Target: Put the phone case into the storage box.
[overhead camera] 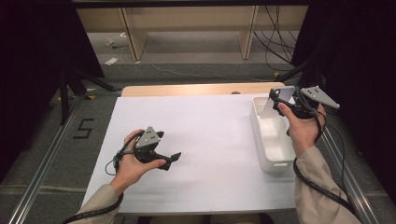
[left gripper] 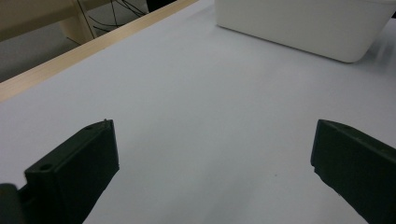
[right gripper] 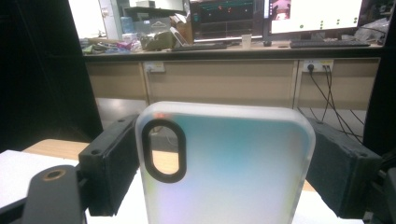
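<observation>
A frosted translucent phone case with a black-rimmed camera cutout stands upright between the two black jaws of my right gripper, which is shut on its long edges. In the high view that case is held above the far end of a white rectangular bin at the table's right, in my right gripper. My left gripper rests low over the white sheet, left of centre, pointing right. Its jaws stand wide apart with bare sheet between them, left gripper.
The white bin's wall lies ahead of the left gripper. A wooden table edge runs beyond the white sheet. Wooden furniture legs and loose cables occupy the floor behind. Metal rails flank the table.
</observation>
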Tool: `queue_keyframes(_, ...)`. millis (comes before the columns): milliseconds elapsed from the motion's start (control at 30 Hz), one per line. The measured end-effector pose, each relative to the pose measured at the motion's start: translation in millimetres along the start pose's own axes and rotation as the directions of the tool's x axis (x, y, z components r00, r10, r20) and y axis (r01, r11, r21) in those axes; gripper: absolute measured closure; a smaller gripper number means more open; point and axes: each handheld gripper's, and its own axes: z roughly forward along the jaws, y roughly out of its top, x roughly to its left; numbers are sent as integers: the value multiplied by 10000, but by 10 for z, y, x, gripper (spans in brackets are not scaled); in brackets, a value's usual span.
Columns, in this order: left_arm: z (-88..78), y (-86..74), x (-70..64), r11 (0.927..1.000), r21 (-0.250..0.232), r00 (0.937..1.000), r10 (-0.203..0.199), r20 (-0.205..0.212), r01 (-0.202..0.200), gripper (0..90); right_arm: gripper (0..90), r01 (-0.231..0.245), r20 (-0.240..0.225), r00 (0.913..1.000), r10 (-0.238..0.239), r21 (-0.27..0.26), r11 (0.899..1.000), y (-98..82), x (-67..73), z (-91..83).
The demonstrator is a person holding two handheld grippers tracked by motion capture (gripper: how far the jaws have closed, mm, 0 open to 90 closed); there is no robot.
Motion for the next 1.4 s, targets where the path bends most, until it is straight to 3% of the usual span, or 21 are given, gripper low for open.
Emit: queue_keyframes(1400, -8, -10, 20, 10000, 18, 10000, -3, -15, 3, 6, 186, 282, -95, 9996, -279, 401, 9988, -42, 11, 229)
